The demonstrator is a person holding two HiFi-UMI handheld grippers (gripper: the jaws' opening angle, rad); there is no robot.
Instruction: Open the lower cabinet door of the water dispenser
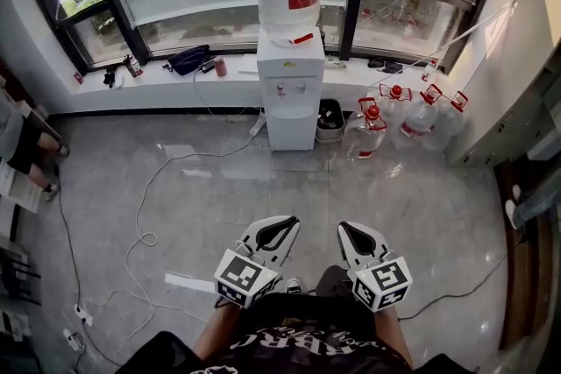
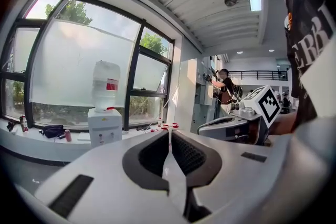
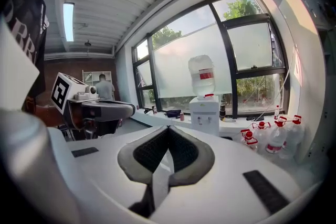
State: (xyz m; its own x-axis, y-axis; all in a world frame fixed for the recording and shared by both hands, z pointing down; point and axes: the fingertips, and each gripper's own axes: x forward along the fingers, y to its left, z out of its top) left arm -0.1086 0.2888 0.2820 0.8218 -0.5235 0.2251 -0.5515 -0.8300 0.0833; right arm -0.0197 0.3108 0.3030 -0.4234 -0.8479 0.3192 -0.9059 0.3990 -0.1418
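A white water dispenser (image 1: 290, 88) with a big bottle on top stands against the window sill at the far side of the room; its lower cabinet door (image 1: 290, 130) is closed. It also shows small and distant as the dispenser (image 2: 104, 128) in the left gripper view and the dispenser (image 3: 205, 115) in the right gripper view. My left gripper (image 1: 287, 229) and right gripper (image 1: 351, 231) hover side by side close to my body, well short of the dispenser. Both are shut with nothing between the jaws, as the left gripper (image 2: 169, 136) and right gripper (image 3: 168, 132) show.
Several water bottles with red caps (image 1: 412, 118) stand on the floor right of the dispenser, with a black bin (image 1: 330, 120) beside it. White cables (image 1: 140, 232) trail across the grey tiled floor at left. A seated person's legs (image 1: 26, 149) show at the left edge.
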